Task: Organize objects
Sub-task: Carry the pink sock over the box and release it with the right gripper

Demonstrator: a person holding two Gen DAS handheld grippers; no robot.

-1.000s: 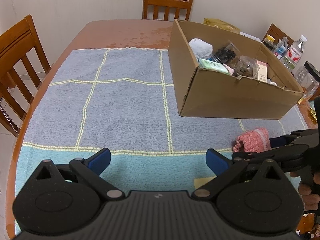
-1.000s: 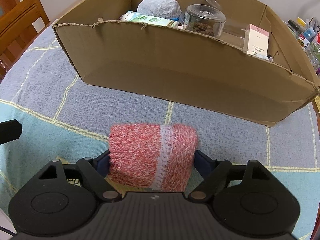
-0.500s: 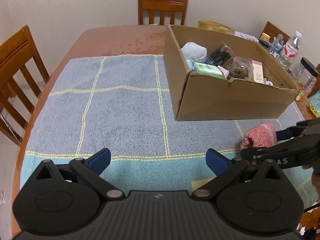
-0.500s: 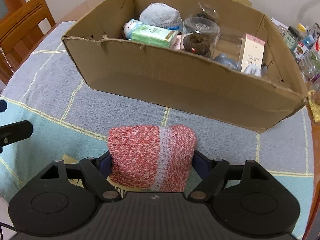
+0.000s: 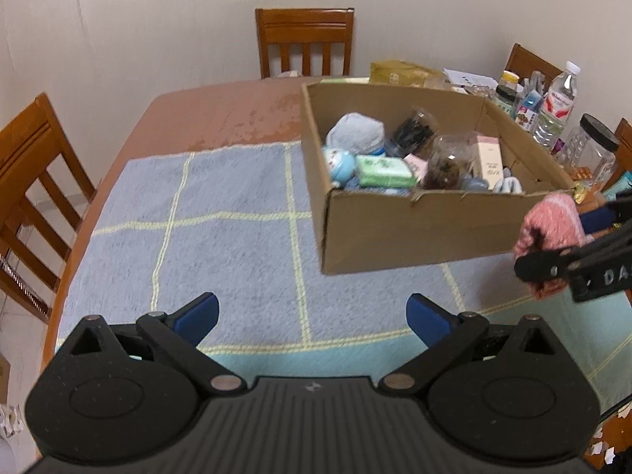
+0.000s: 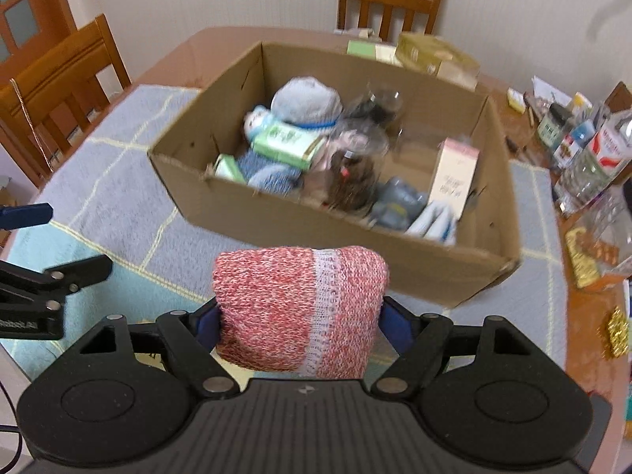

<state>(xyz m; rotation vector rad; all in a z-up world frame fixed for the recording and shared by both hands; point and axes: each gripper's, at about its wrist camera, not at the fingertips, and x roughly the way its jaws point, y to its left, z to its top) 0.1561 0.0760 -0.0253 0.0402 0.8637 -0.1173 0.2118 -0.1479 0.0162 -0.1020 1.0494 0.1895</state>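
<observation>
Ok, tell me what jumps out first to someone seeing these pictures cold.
The red-and-white knitted cloth roll clamped in the right gripper fills the foreground, held above the blue checked towel. Behind it, the open brown cardboard box sits on the towel, already crowded with a green packet, a clear jar of dark stuff and a pink carton. The left gripper hangs open and empty.

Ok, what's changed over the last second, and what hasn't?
The right gripper has lifted the pink knitted roll off the blue towel, up level with the near rim of the cardboard box. Its jaws closed a little on the roll early in that second and stay clamped on it. The left gripper remains open and empty. The box and its contents have not moved.
</observation>
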